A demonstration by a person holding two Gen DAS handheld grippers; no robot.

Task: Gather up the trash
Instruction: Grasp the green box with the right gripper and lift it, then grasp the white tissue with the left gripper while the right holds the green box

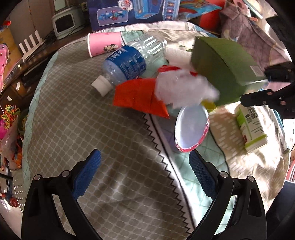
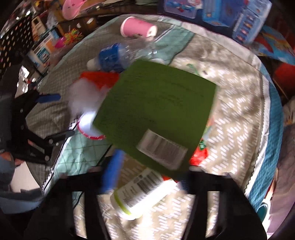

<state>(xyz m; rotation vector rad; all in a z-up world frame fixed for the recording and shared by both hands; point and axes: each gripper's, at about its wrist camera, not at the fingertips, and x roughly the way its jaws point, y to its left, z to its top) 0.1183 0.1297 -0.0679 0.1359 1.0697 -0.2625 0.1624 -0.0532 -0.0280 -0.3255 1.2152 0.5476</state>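
A flat green box (image 2: 156,103) with a barcode label hangs tilted above the quilt, and my right gripper (image 2: 147,175) is shut on its near edge; the left wrist view shows the same grip from the side, with the right gripper (image 1: 254,86) on the green box (image 1: 221,61). Under it lie a white and green carton (image 2: 140,193), a paper cup (image 1: 191,127) with a red rim, a white fluffy wad (image 1: 180,88), red paper (image 1: 136,96), a clear water bottle (image 1: 129,61) with a blue label, and a pink cup (image 1: 104,43). My left gripper (image 1: 145,171) is open over bare quilt, short of the paper cup.
A patterned quilt (image 1: 92,120) covers the surface, dropping off at the left. Toy boxes (image 1: 129,13) stand along the back, and small toys clutter the left side (image 1: 11,114). A red wrapper (image 2: 199,155) lies under the green box. Crumpled cloth (image 1: 248,31) sits at the back right.
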